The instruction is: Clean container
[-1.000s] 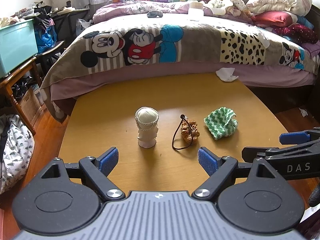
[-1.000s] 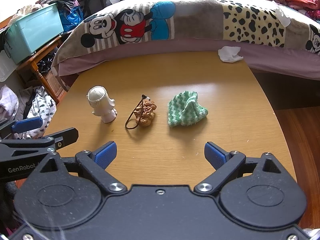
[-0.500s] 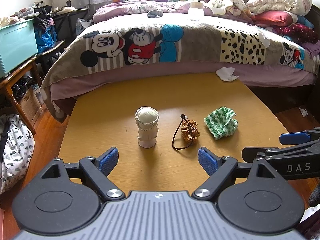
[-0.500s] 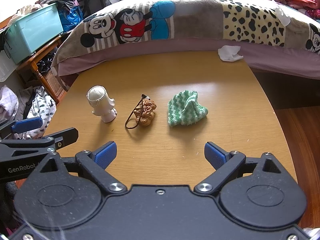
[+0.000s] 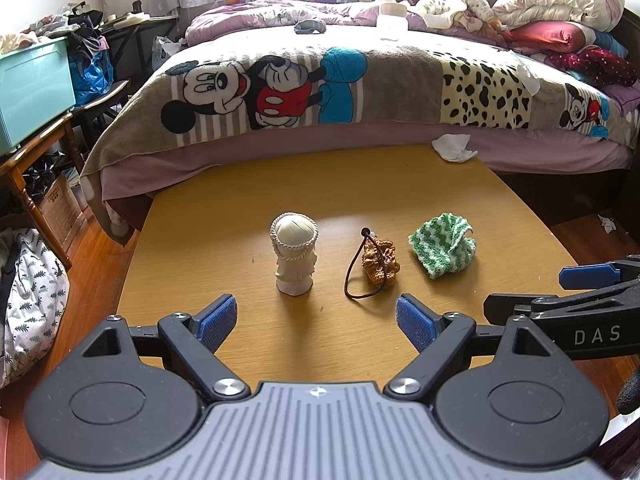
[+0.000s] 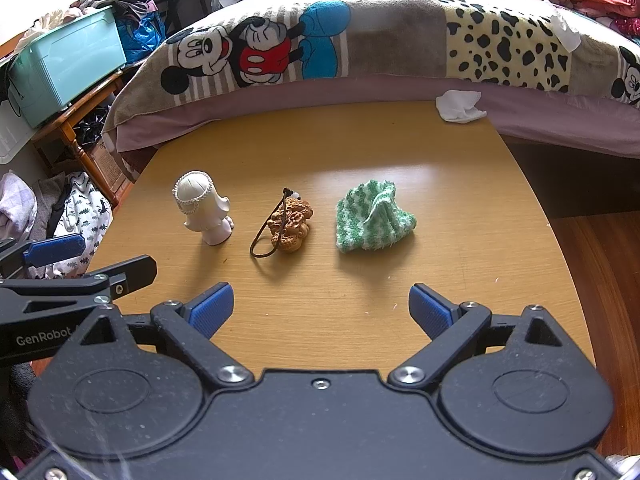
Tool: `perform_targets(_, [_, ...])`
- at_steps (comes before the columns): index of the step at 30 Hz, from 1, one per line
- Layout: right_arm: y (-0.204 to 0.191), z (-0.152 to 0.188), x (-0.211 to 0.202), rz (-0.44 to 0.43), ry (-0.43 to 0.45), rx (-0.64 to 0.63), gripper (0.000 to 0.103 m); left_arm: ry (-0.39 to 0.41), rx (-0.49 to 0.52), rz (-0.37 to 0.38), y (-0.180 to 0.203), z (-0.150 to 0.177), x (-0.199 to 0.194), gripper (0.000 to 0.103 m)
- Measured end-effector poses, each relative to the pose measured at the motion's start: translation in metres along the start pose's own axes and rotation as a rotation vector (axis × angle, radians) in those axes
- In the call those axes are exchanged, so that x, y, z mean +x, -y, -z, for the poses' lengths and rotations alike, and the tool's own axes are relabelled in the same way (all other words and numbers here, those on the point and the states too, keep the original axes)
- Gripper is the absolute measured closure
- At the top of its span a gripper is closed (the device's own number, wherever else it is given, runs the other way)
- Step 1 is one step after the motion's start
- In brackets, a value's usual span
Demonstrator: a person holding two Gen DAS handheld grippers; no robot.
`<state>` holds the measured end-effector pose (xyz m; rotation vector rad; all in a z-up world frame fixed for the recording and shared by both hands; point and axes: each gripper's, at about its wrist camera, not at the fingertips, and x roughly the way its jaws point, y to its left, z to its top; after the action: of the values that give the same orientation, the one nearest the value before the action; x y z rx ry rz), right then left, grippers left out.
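Hovering over the near edge of the wooden table (image 5: 248, 184), the left gripper (image 5: 316, 318) and right gripper (image 6: 320, 310) both stand with jaws wide apart and nothing between them, apparently poised to begin. Beyond them three items lie in a row, well apart from either claw: a white figurine-shaped container (image 5: 294, 258) standing upright on the left, a carved brown charm (image 5: 380, 260) with a dark cord in the middle, and a crumpled green-and-white cloth (image 6: 372, 216) on the right, probably laid ready for wiping. Whether the container opens or has a lid cannot be made out. Farther off, a white tissue (image 6: 458, 106) rests at the table's far edge against the bed (image 5: 400, 76).
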<state>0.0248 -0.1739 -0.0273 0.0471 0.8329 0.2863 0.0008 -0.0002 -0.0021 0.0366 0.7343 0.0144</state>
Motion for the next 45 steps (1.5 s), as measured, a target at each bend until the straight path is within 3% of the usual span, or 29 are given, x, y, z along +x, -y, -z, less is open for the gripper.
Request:
perform_targets(36, [-0.001, 0.0, -0.002, 0.008, 0.009, -0.014, 0.008, -0.01, 0.003, 0.001, -0.002, 0.001, 0.003, 0.016])
perform_targets(45, [0.014, -0.002, -0.003, -0.063, 0.055, 0.015, 0.008, 0.008, -0.014, 0.037, -0.011, 0.004, 0.009, 0.016])
